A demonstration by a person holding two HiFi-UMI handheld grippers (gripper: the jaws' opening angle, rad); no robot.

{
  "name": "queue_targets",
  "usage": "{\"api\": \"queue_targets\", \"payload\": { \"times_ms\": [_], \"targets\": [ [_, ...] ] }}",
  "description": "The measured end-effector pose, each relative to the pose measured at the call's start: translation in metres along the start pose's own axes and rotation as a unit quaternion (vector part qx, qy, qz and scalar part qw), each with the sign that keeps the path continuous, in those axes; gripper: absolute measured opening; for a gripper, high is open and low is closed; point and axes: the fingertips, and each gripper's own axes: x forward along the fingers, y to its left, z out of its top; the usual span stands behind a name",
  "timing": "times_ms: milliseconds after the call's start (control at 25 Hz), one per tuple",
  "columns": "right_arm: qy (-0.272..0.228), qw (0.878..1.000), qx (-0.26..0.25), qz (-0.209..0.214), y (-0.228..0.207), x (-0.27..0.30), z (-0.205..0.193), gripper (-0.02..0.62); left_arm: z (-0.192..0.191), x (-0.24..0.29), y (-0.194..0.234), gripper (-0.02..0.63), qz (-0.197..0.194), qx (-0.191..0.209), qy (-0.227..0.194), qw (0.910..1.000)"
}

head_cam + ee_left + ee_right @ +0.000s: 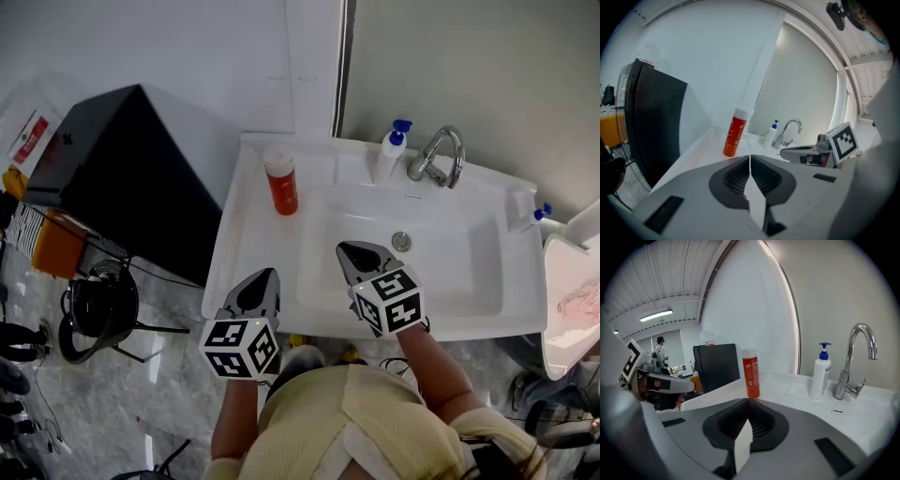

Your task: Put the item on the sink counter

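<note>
An orange bottle with a white cap (pixel 281 182) stands upright on the left side of the white sink counter (pixel 246 244); it also shows as the orange bottle (pixel 735 132) and the orange bottle (pixel 750 373). My left gripper (pixel 266 273) hovers over the counter's front left edge, jaws together, nothing between them. My right gripper (pixel 345 248) hangs over the basin, shut and empty. Both grippers are well short of the bottle.
A chrome tap (pixel 438 157) and a white pump dispenser with a blue top (pixel 390 153) stand at the back of the sink. A second small dispenser (pixel 527 218) sits at the right rim. A black cabinet (pixel 122 159) stands left of the sink; a white toilet (pixel 572 300) is right.
</note>
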Motion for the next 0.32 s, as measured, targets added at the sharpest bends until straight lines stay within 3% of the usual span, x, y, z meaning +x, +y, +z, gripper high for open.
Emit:
{"api": "queue_targets", "payload": {
  "times_ms": [320],
  "targets": [
    [-0.001, 1.000, -0.002, 0.007, 0.0026, 0.0020, -0.0005, 0.026, -0.0012, -0.0002, 0.0001, 0.043, 0.001, 0.001, 0.003, 1.0000]
  ]
}}
